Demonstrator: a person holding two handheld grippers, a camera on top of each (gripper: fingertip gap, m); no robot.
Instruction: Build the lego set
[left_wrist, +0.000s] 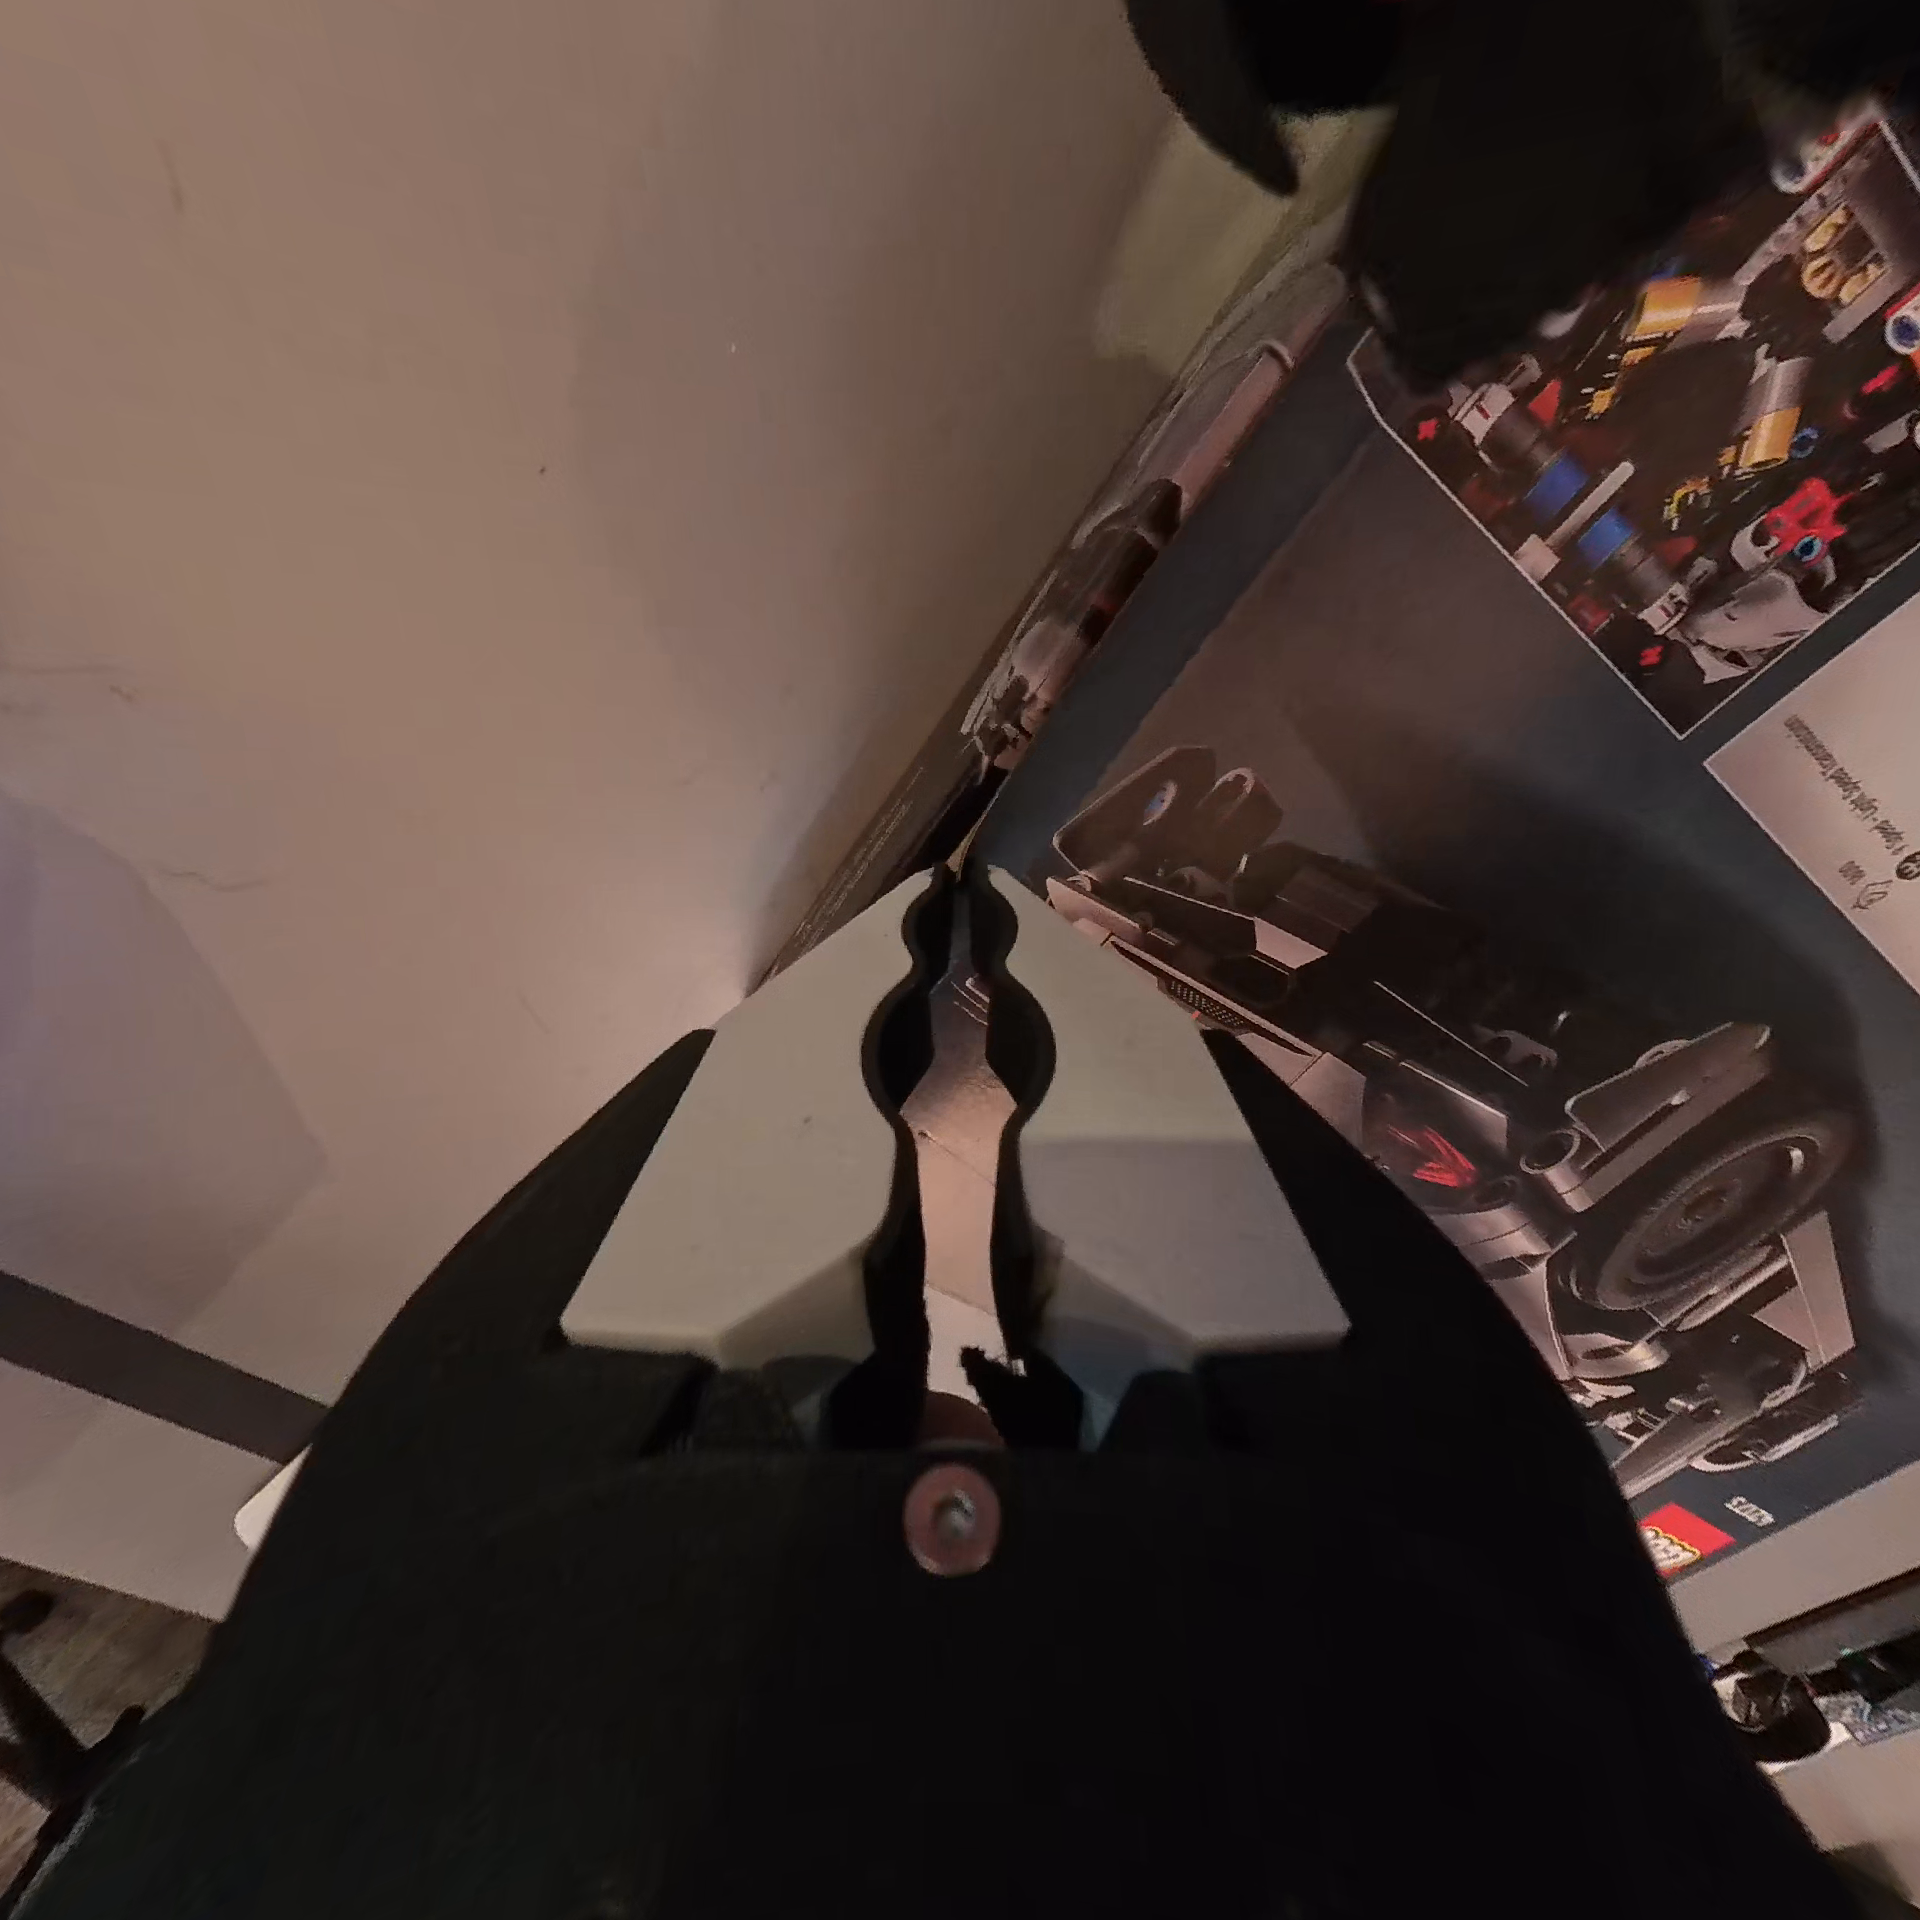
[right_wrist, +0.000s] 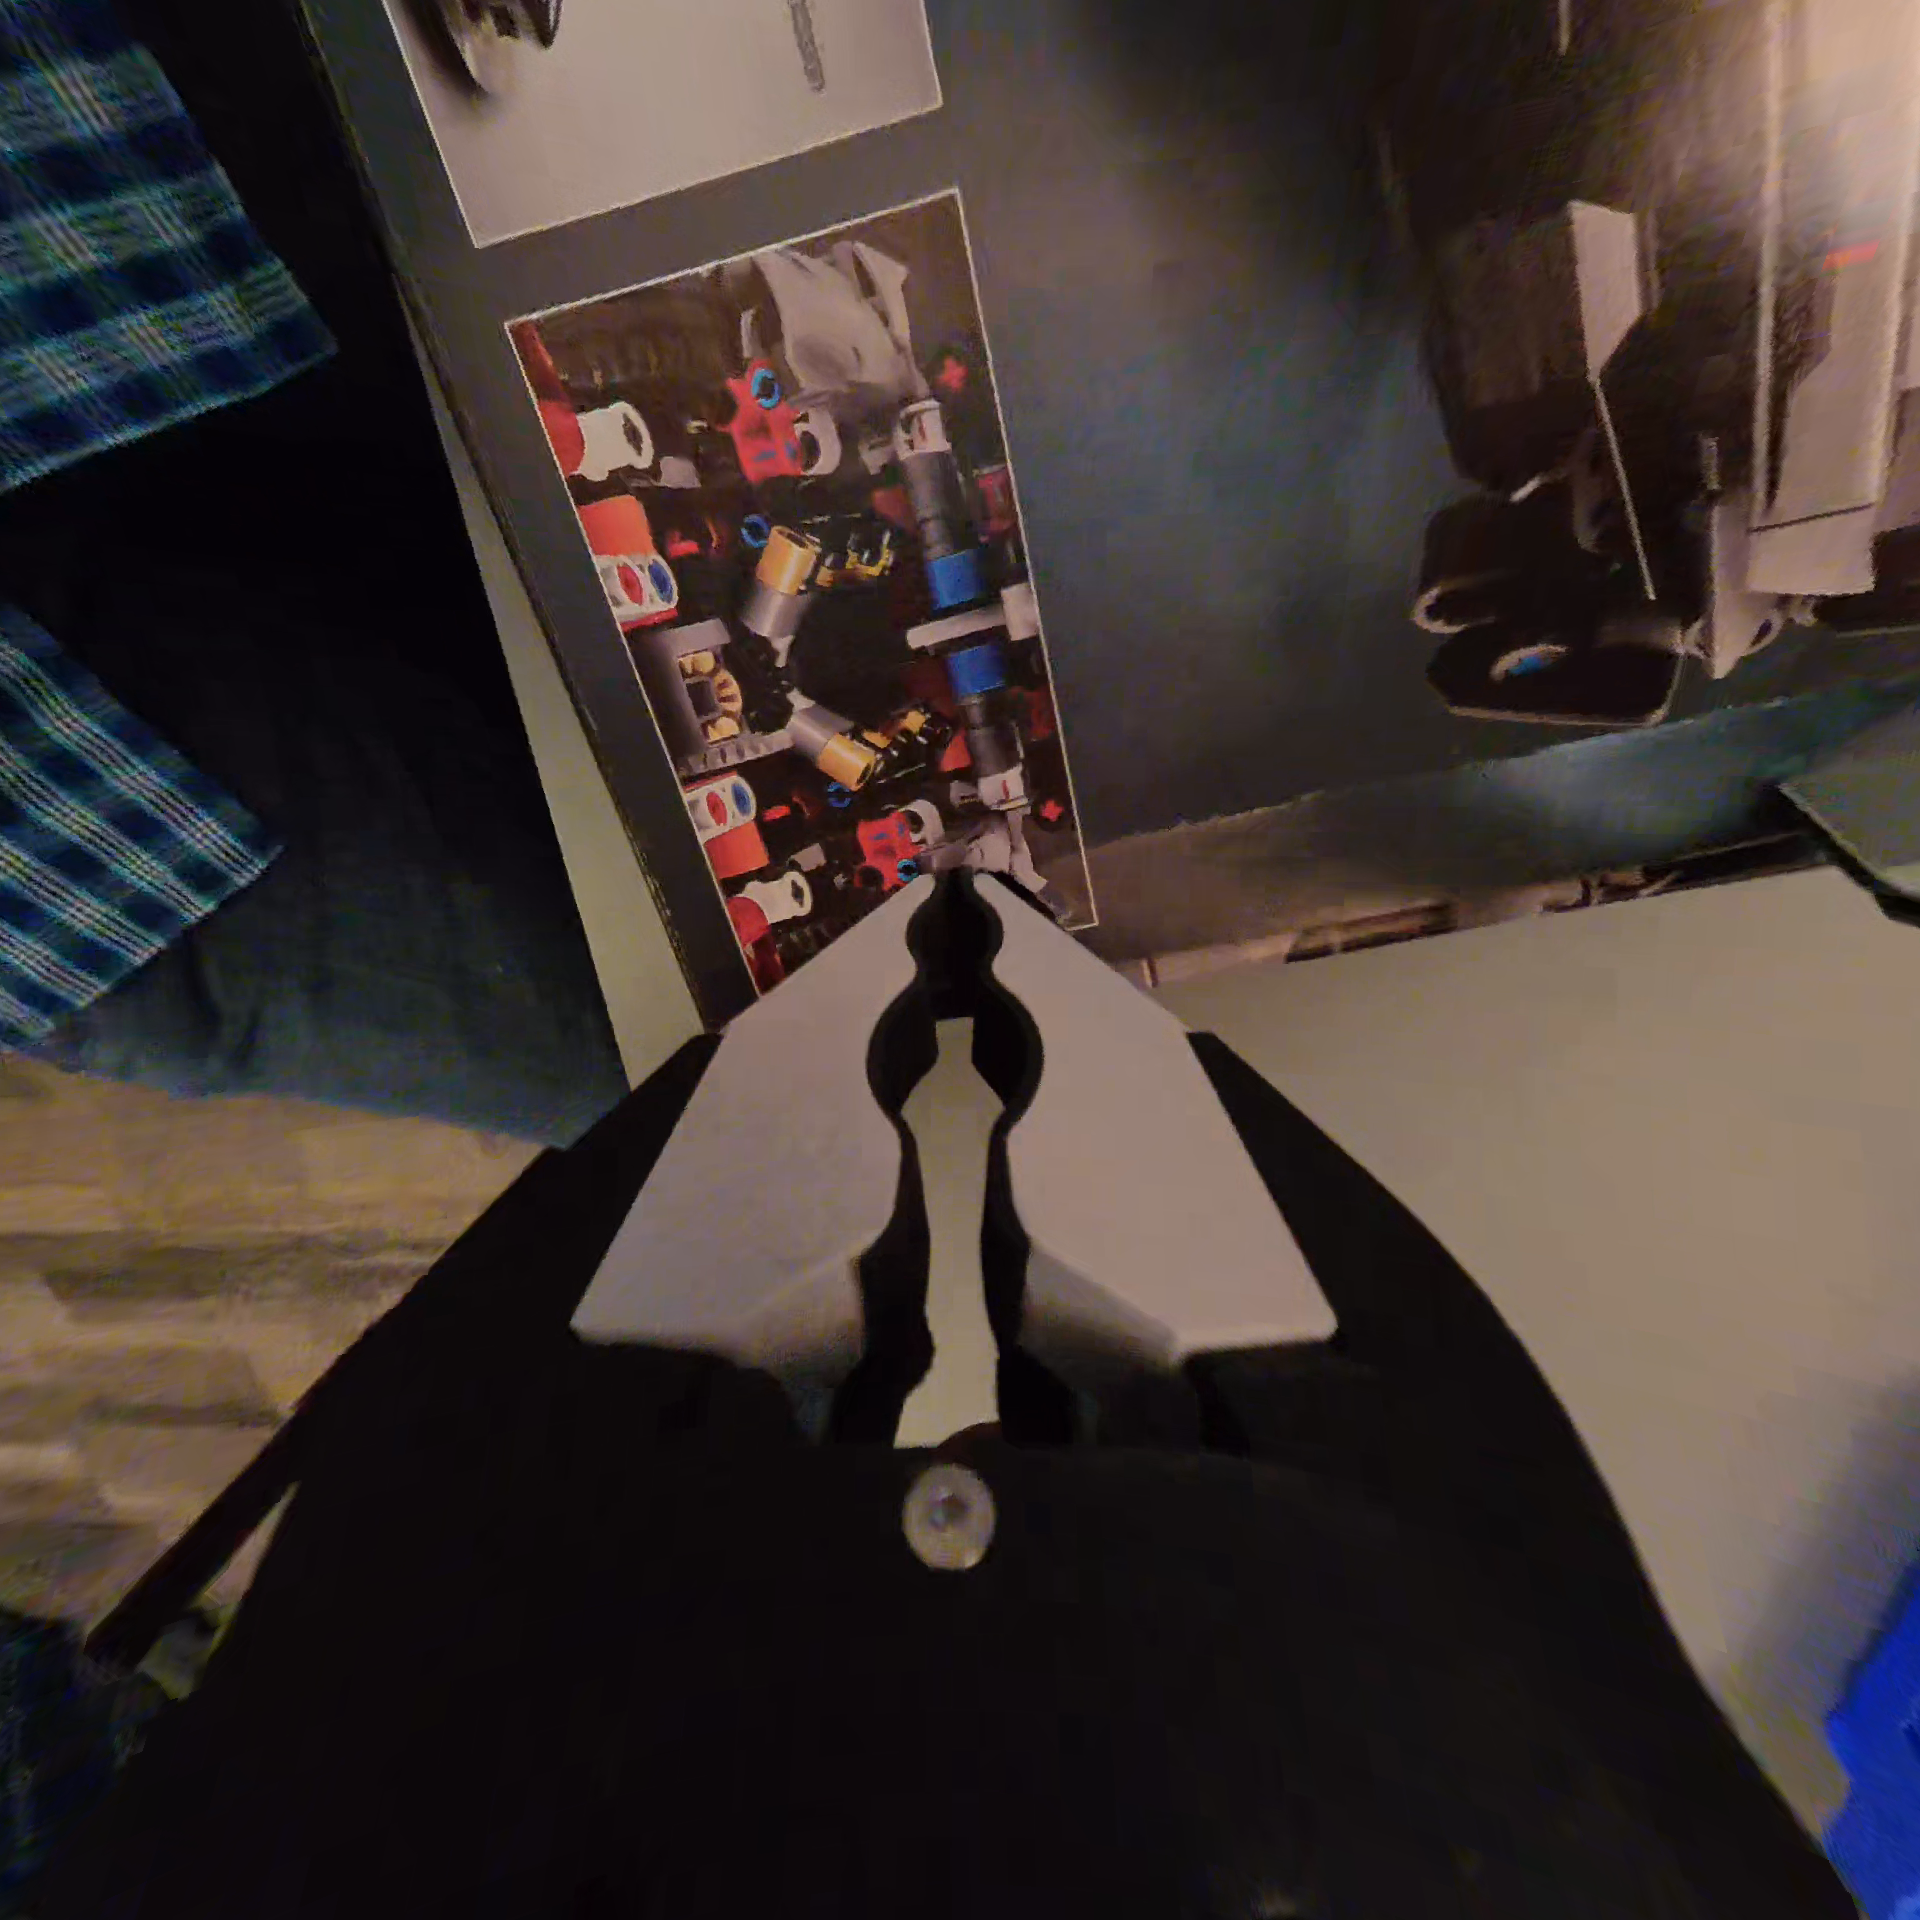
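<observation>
Now both my grippers closed, left gripper (left_wrist: 961, 883) at box (left_wrist: 1403, 1039) corner, right gripper (right_wrist: 956, 883) empty. Box at twelve o'clock. Lift slow, keep level.

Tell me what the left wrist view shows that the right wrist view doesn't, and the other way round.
Only the left wrist view shows the pale wall, the box's narrow side edge and the big printed car with its wheel. Only the right wrist view shows plaid fabric, a blue object at the lower right and the white table top. Both show the dark lego box with its panel of coloured parts, and each view's own gripper, left gripper and right gripper, tips closed at the box.
</observation>
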